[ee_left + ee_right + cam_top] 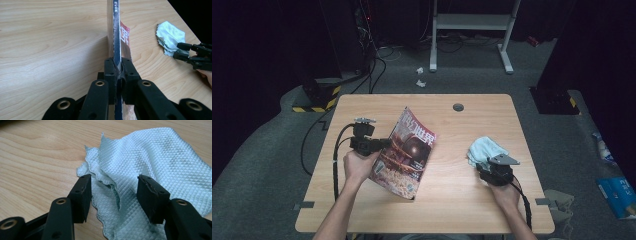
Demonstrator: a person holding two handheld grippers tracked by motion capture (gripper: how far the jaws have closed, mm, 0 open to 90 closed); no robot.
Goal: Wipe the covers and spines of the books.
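Your left tongs (384, 144) are clamped on the edge of the magazine (406, 152), and in the left gripper view the jaws pinch tight on that edge (117, 72) with the pages running straight up from between them. The magazine stands tilted off the worktop (462, 195): its near corner rests on the wood, just right of your left hand (358, 165), and its cover faces away from those tongs toward the right.

Well apart to the right, your right tongs (482, 167) are spread wide. Their tips lie at the near edge of the pale blue cloth (484, 150). In the right gripper view the rumpled cloth (150, 162) lies flat on the wood, with its wavy folded edge between the two jaws; whether either jaw touches the fabric, you cannot tell. Your right hand (504, 195) sits behind those tongs, near the worktop's front right corner.
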